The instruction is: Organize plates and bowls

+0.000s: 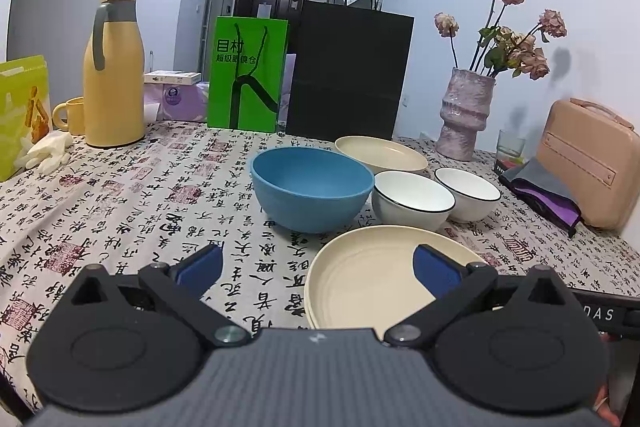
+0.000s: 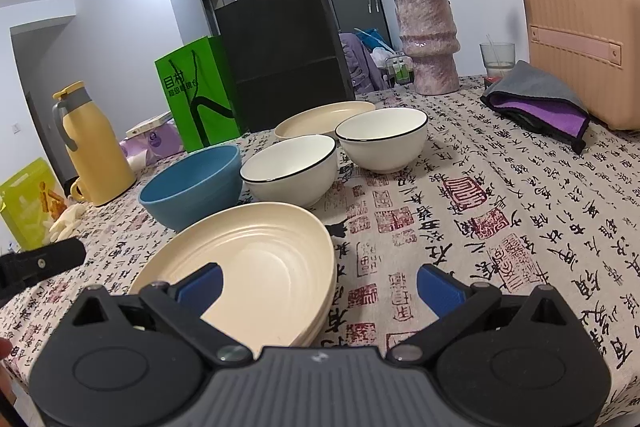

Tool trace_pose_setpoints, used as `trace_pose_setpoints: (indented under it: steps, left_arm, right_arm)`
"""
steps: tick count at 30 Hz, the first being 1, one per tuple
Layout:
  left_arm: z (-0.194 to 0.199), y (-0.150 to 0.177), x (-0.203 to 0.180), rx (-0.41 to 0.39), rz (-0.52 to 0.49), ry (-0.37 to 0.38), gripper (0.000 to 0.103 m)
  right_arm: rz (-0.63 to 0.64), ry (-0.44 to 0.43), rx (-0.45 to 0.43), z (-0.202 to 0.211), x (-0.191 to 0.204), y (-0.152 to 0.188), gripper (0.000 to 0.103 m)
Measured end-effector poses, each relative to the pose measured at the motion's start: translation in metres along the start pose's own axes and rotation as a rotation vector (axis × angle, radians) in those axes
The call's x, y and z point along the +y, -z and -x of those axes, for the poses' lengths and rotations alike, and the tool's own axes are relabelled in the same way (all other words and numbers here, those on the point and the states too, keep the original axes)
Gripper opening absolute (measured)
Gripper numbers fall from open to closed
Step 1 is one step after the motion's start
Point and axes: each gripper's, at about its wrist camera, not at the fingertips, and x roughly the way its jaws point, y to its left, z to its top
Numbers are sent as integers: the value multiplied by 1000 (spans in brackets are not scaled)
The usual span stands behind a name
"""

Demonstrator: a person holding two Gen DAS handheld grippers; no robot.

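Note:
A stack of cream plates [image 1: 372, 275] [image 2: 256, 259] lies nearest me on the printed tablecloth. Behind it stand a blue bowl [image 1: 312, 187] [image 2: 192, 183] and two white black-rimmed bowls [image 1: 414, 199] [image 1: 468, 193] [image 2: 290, 169] [image 2: 382, 139]. A single cream plate [image 1: 380, 153] [image 2: 320, 121] lies farther back. My left gripper [image 1: 320, 267] is open, its right finger over the stack's near part. My right gripper [image 2: 320, 287] is open too, its left finger above the stack. Neither holds anything.
Along the table's back stand a yellow thermos [image 1: 114, 75], yellow mug [image 1: 72, 115], green bag [image 1: 248, 75], black bag [image 1: 348, 71] and a pink vase [image 1: 466, 115] with flowers. A pink case [image 2: 580, 47], a folded cloth [image 2: 540, 103] and a glass [image 2: 498, 59] occupy the right.

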Motion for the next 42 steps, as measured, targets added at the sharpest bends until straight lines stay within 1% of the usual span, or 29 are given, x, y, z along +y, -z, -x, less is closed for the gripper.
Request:
trace_pose_setpoints:
  steps: [22, 42]
  left_arm:
    - [-1, 1, 0, 2, 7, 4, 103]
    - [1, -2, 9, -10, 23, 0, 103]
  right_arm:
    - [3, 4, 5, -2, 2, 0, 103]
    - [7, 1, 5, -4, 4, -1, 103]
